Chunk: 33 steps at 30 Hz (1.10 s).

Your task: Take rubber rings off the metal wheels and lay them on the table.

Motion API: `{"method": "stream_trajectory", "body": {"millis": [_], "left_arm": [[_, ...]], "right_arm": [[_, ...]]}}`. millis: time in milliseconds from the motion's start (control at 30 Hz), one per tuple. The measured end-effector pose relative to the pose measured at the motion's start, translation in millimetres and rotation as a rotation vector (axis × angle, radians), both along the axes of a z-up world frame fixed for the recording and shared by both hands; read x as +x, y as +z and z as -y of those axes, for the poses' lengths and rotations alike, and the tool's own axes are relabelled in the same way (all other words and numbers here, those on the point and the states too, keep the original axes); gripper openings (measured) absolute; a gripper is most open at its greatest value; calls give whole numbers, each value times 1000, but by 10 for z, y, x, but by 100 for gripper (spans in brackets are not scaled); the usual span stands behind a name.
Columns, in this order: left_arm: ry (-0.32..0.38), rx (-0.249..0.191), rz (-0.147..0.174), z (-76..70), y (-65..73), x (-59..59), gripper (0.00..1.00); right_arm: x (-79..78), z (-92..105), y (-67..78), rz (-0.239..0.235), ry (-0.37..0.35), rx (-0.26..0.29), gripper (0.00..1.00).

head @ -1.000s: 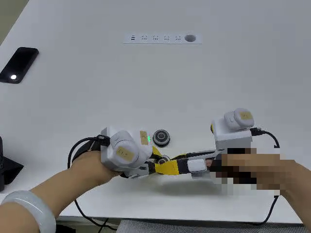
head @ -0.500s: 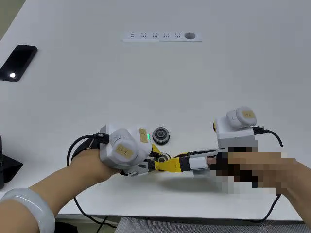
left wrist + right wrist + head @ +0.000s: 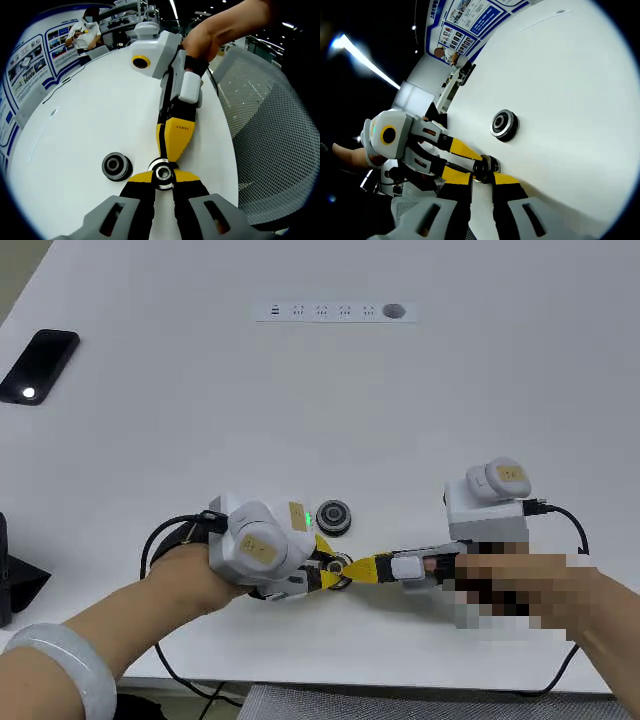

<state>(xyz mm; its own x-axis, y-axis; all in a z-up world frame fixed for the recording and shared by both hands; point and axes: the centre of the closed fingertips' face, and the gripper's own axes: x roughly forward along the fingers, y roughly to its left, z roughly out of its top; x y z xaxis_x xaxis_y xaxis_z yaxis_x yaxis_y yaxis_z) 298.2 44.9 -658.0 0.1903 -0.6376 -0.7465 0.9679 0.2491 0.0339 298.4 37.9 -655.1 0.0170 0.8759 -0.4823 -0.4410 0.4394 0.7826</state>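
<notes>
A small metal wheel [image 3: 338, 567] with a black rubber ring is held just above the white table [image 3: 200, 420] near its front edge. My left gripper [image 3: 330, 572] comes in from the left and is shut on this wheel [image 3: 163, 173]. From the right, my right gripper [image 3: 352, 568] meets it tip to tip, its yellow fingertips [image 3: 175, 142] closed on the wheel's rim, where the ring sits. In the right gripper view the wheel [image 3: 485, 168] sits at my right gripper's [image 3: 482, 178] tips. A second ringed wheel [image 3: 333, 517] lies flat just behind.
A recessed socket strip [image 3: 335, 312] is at the far middle of the table and a black phone [image 3: 38, 368] at the far left. Black cables trail from both grippers over the front edge. A mesh chair [image 3: 265, 140] stands beside the table.
My right gripper has drawn back to the right, so its tips now meet the wheel instead of overlapping the left jaws. The left gripper has shifted slightly right with the wheel.
</notes>
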Motion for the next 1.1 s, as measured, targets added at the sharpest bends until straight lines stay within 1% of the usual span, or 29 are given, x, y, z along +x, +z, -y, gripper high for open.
{"method": "stream_trajectory", "body": {"millis": [67,300,533,800,867,1000,1100], "left_arm": [[1,0,0,0,1,0,13],[0,2,0,-2,0,1,13],[-2,3,1,-4,-1,0,13],[-3,6,1,-4,1,-2,13],[-4,8,2,-4,0,-2,13],[-4,8,1,-1,3,-7,13],[-4,8,0,0,3,-9,13]], "right_arm": [[7,4,-19,-3,-7,-6,13],[37,30,-66,12,-20,-33,5],[24,23,-50,4,-40,-29,4],[26,31,-39,25,-58,-29,3],[28,33,-38,19,-67,-26,3],[26,32,-44,28,-66,-27,3],[27,31,-46,47,-50,-32,4]]}}
